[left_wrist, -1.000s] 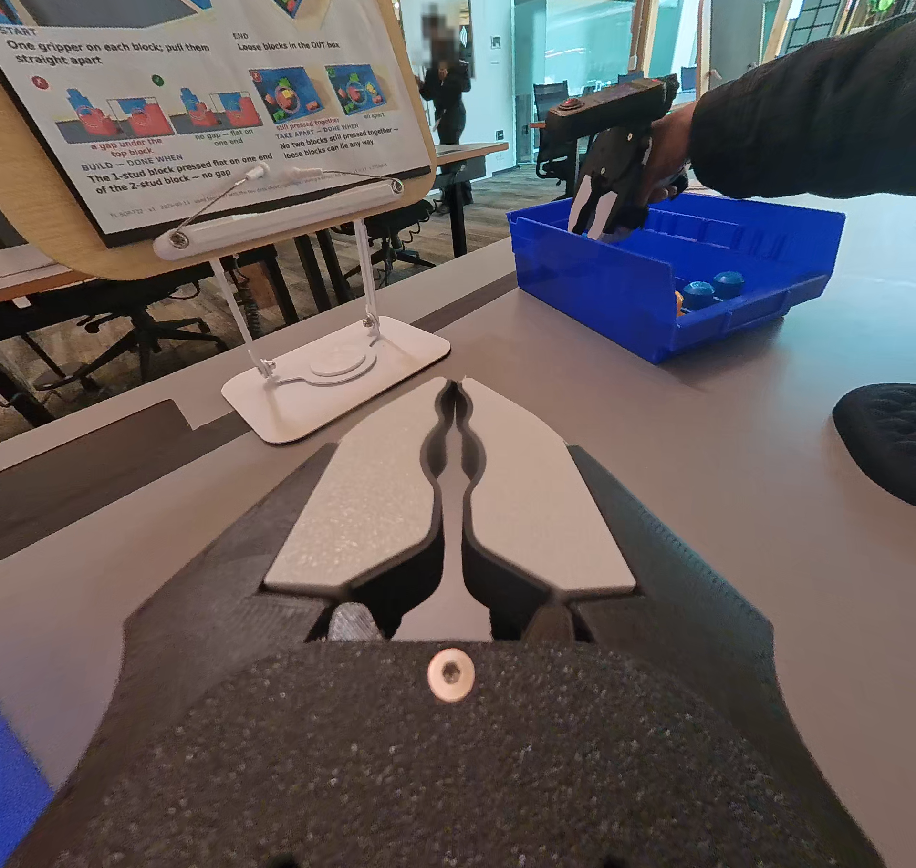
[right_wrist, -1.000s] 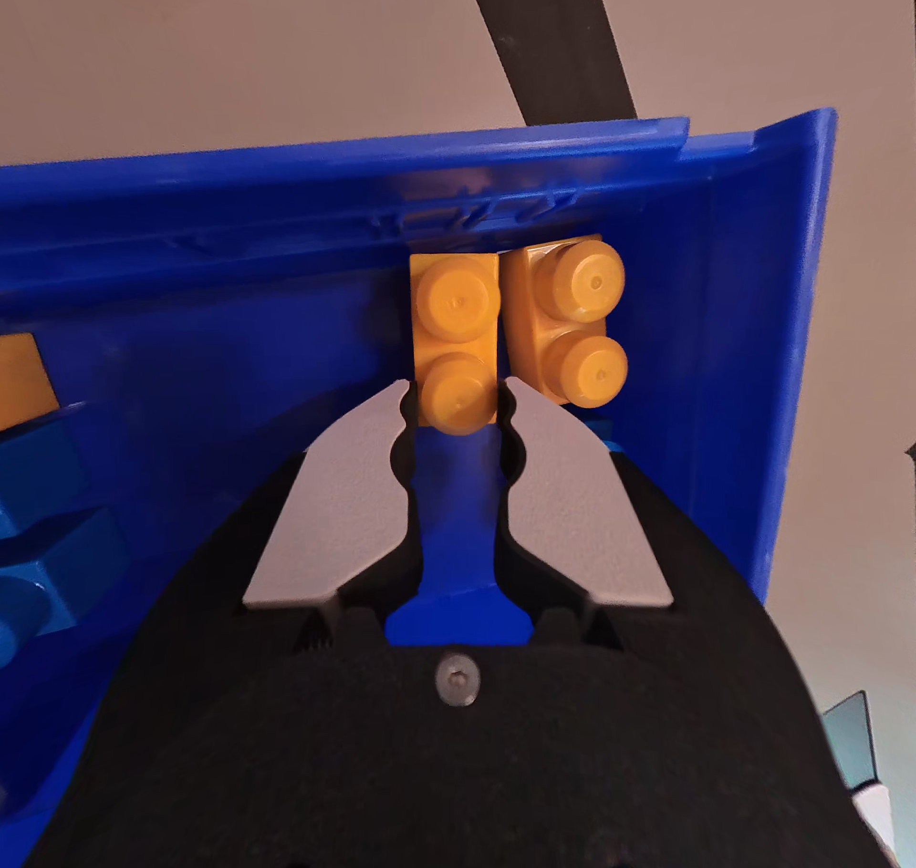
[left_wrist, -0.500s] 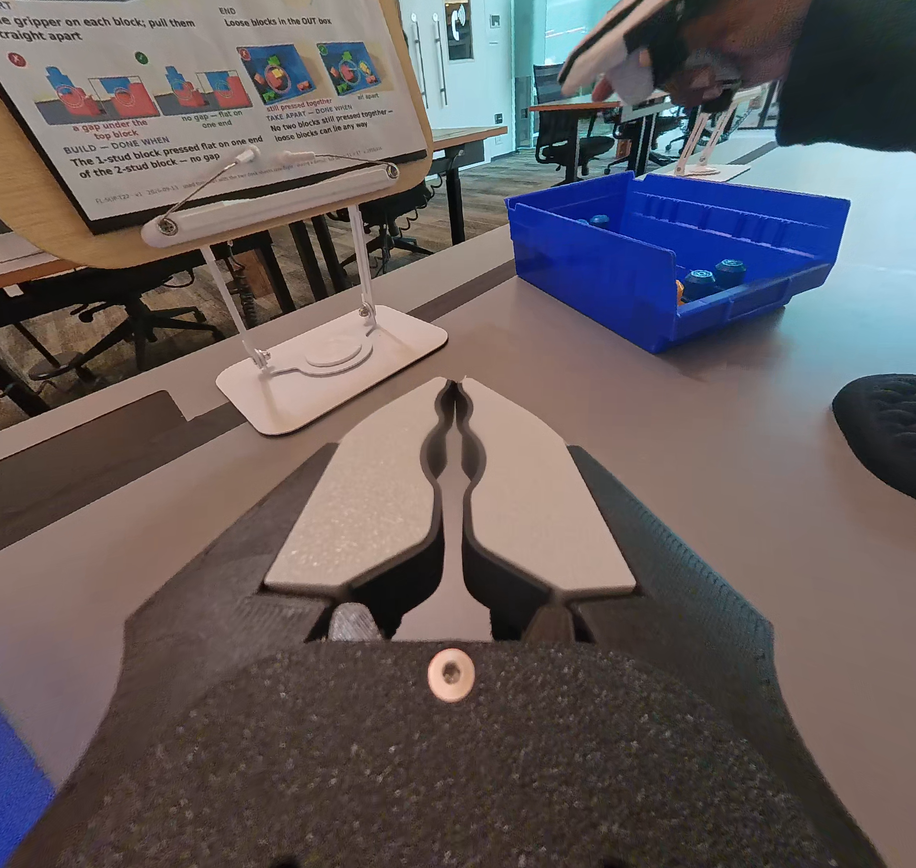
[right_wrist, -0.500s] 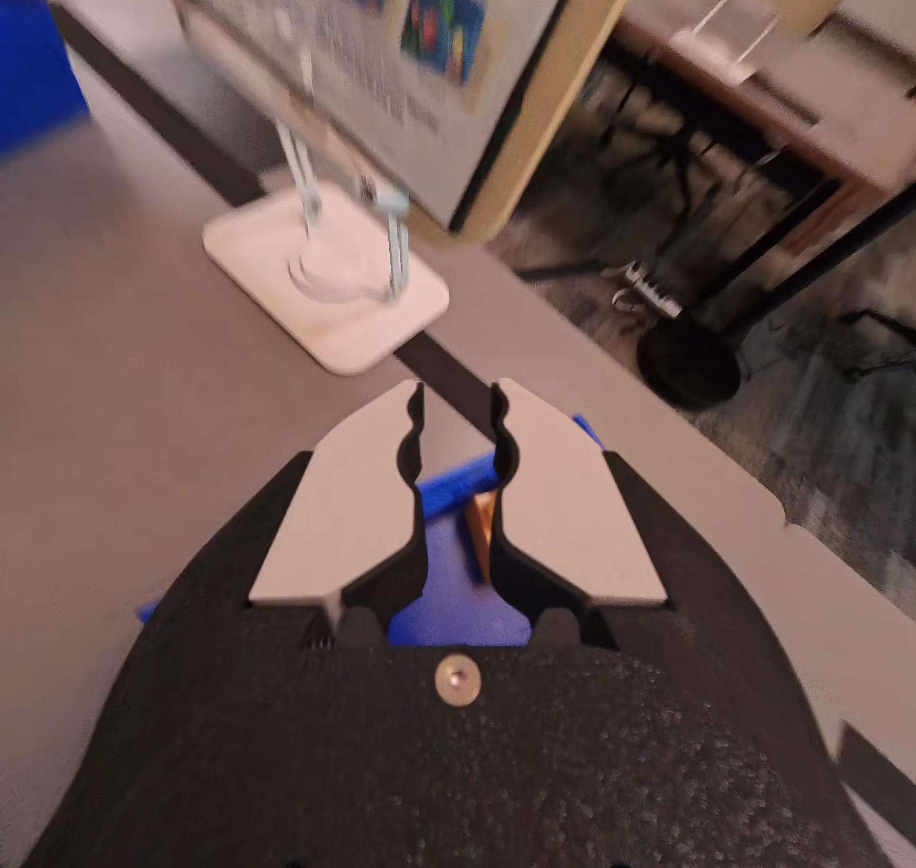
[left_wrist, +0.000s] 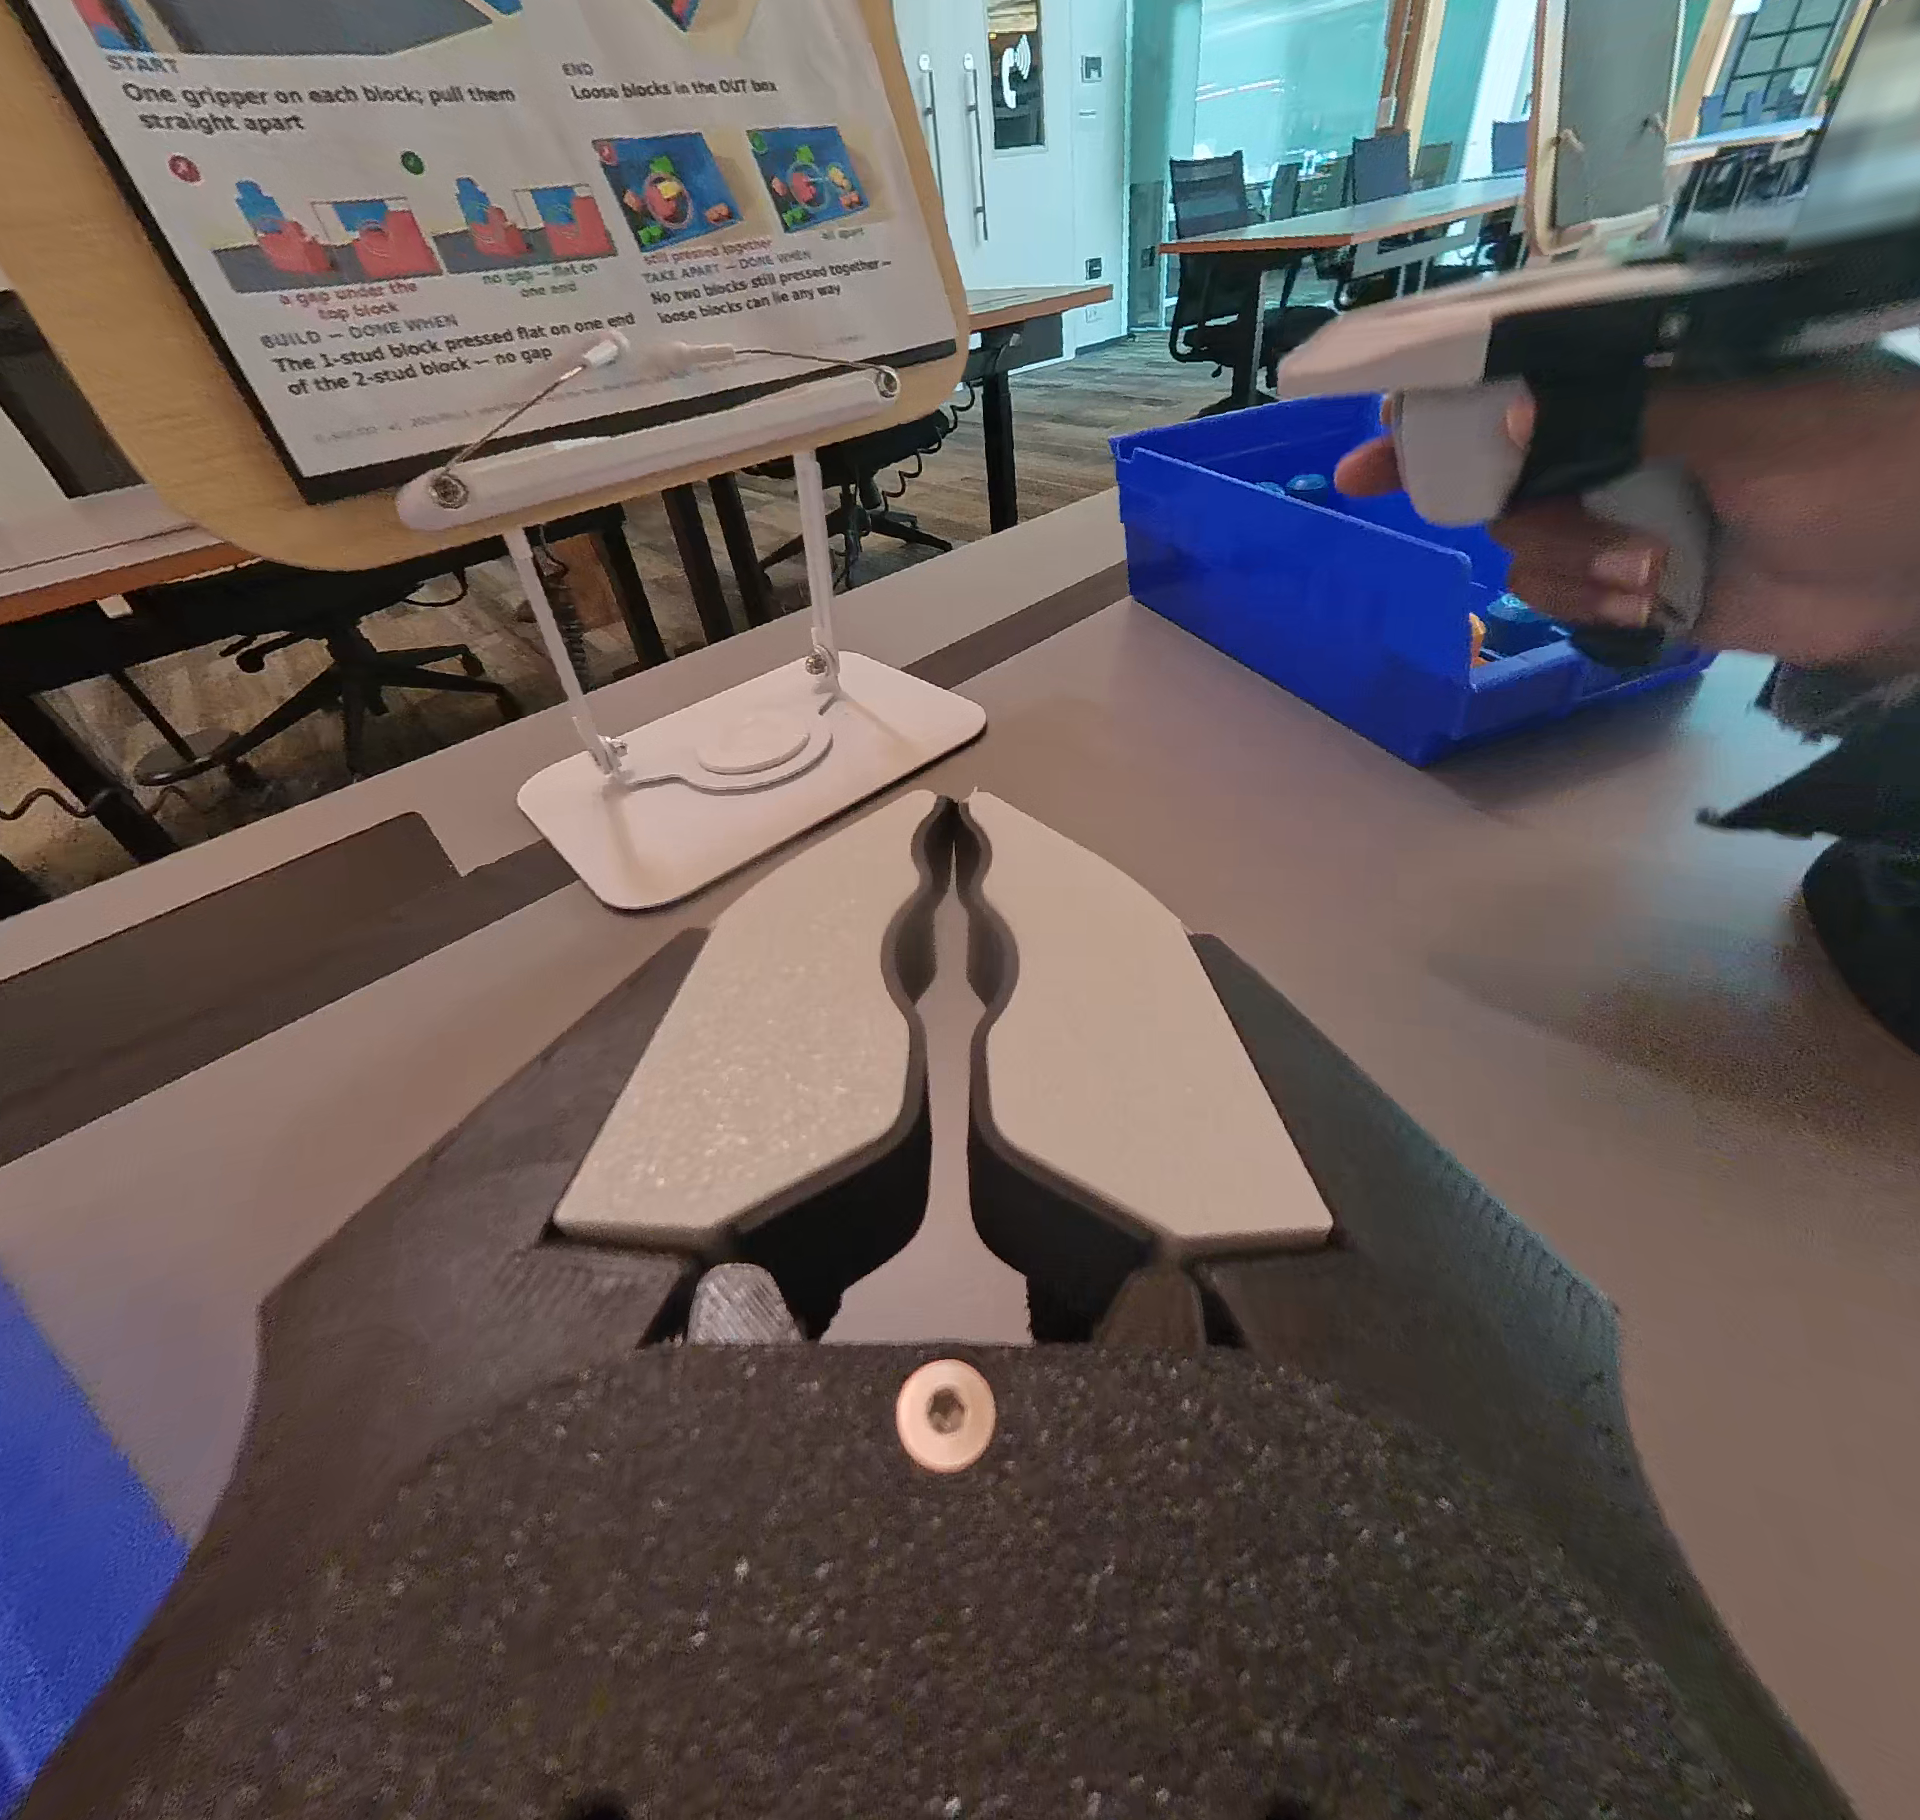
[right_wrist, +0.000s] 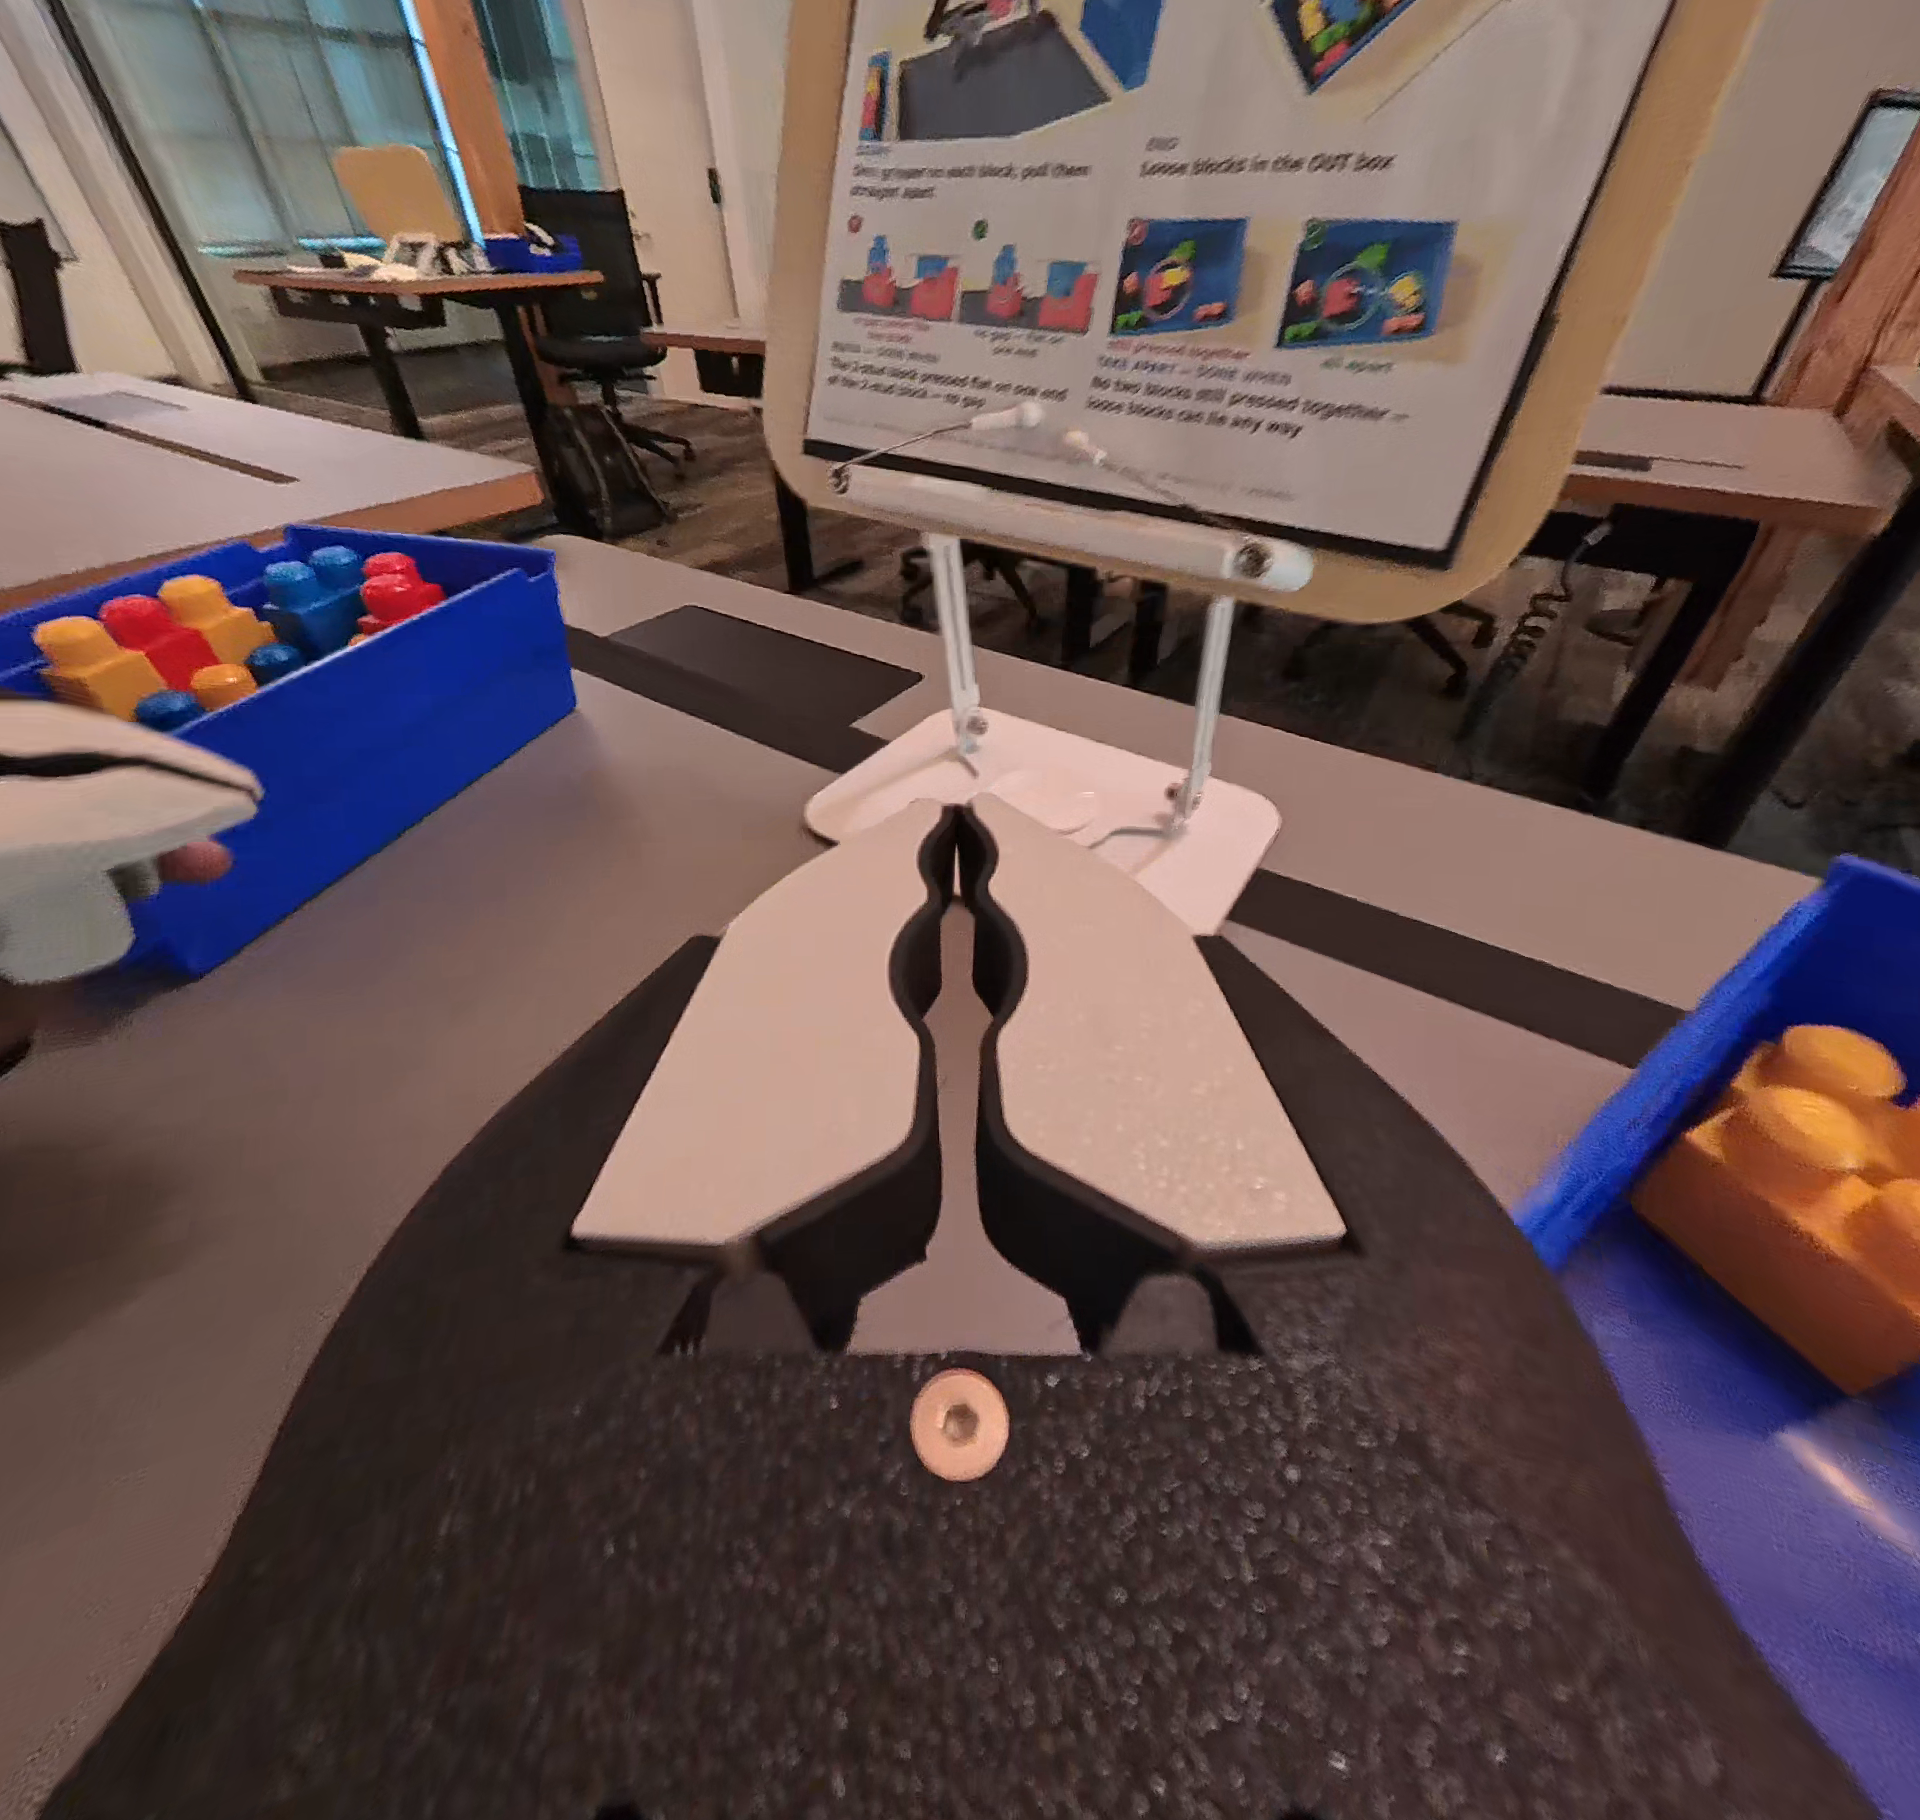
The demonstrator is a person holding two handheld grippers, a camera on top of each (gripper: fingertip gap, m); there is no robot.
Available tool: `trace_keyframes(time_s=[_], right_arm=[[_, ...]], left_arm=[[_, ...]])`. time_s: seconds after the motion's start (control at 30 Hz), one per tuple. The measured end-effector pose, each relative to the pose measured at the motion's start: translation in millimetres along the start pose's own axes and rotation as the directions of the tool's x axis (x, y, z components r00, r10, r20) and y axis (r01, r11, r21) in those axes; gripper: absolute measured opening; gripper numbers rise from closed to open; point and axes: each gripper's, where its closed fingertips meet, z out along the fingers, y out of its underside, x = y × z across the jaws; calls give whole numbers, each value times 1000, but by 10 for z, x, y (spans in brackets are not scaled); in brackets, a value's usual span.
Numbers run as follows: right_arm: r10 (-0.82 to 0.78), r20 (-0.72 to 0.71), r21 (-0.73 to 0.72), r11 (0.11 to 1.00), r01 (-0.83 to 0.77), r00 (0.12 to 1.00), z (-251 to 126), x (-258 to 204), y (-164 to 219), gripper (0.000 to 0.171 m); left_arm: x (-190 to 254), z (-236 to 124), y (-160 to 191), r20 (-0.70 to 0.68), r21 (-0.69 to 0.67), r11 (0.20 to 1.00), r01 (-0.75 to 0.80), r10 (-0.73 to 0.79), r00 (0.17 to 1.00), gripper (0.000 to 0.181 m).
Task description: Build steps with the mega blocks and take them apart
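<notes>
Grippers both sit over the grey table (left_wrist: 1195, 835) with nothing between their fingers. The left gripper (left_wrist: 958, 806) has its fingertips pressed together, pointing toward the white base of the instruction board stand (left_wrist: 758, 762). The right gripper (right_wrist: 958, 814) is likewise closed tip to tip and empty, aimed at the same stand (right_wrist: 1049, 804) from the other side.

At the far left of the right wrist view, a blue bin (right_wrist: 343, 721) holds a heap of yellow, red and blue mega blocks (right_wrist: 208, 627), several of them stacked. At the near right, a second blue bin (right_wrist: 1714, 1032) holds orange mega blocks (right_wrist: 1808, 1178) close to its corner. In the left wrist view this second bin (left_wrist: 1299, 565) lies at the far right, with the right gripper blurred just in front of it, held in a hand (left_wrist: 1662, 544).
</notes>
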Motion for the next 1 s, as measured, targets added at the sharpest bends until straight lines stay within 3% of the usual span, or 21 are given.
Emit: trace_keyframes(time_s=[0.13,0.27,0.4,0.53,0.67,0.87,1.0], right_arm=[[11,43,-20,1000,-10,999,31,-75,126,0],[16,62,-5,1000,-15,998,-5,-78,94,0],[19,82,-12,1000,-18,996,-44,-93,90,0],[29,110,-7,1000,-28,994,-70,-133,47,0],[29,126,-13,1000,-28,992,-64,-177,57,0],[9,156,-28,1000,-5,988,-44,-272,100,0],[15,178,-51,999,-6,984,-25,-315,162,0]], left_arm=[[-200,-109,-150,39,10,1000,27,-27,999,0],[-699,-413,-402,175,-10,1000,-11,13,985,1],[-1394,-848,-347,305,-208,977,-46,109,946,15],[-2015,-1357,-57,336,-486,874,-19,207,919,23],[-2439,-1814,366,352,-701,707,99,221,909,26],[-2615,-2050,920,321,-839,513,184,191,928,33],[-2713,-2025,979,316,-850,496,178,209,926,34]])
